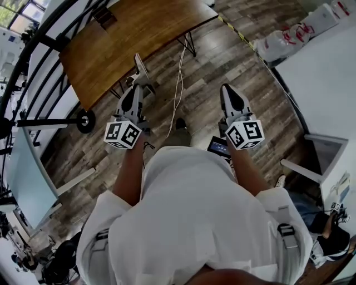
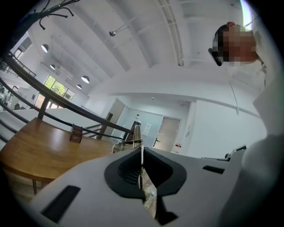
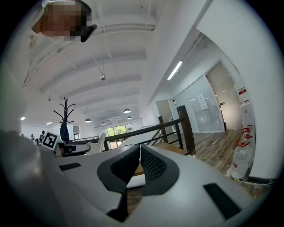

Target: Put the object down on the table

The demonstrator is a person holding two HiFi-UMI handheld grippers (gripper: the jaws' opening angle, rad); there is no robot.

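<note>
white shirt point(image 1: 194, 211) lowest; left gripper point(image 1: 138, 89) clamps a thin flat object point(image 2: 137, 135) toward the upper-left wooden table point(image 1: 128, 39), likely for placing; right gripper point(image 1: 229, 92) closed, empty.

Two grey-and-black two-jaw grippers: left gripper point(image 2: 141, 153), right gripper point(image 3: 140, 148). Two white cubes with black square markers, one per gripper: left cube point(image 1: 123, 134), right cube point(image 1: 245, 134). One thin pale flat object point(image 2: 137, 133), pinched between the left jaws. None between the right jaws. One brown wooden table with a rounded edge point(image 1: 128, 39). One small dark brown box point(image 1: 104, 16) on it. One white table point(image 1: 322, 83). One white cable point(image 1: 178, 83) on the plank floor. One black coat stand with curved hooks point(image 3: 65, 113). At least two clear water jugs with red labels point(image 1: 281, 43). One person in a white shirt point(image 1: 194, 211).
</note>
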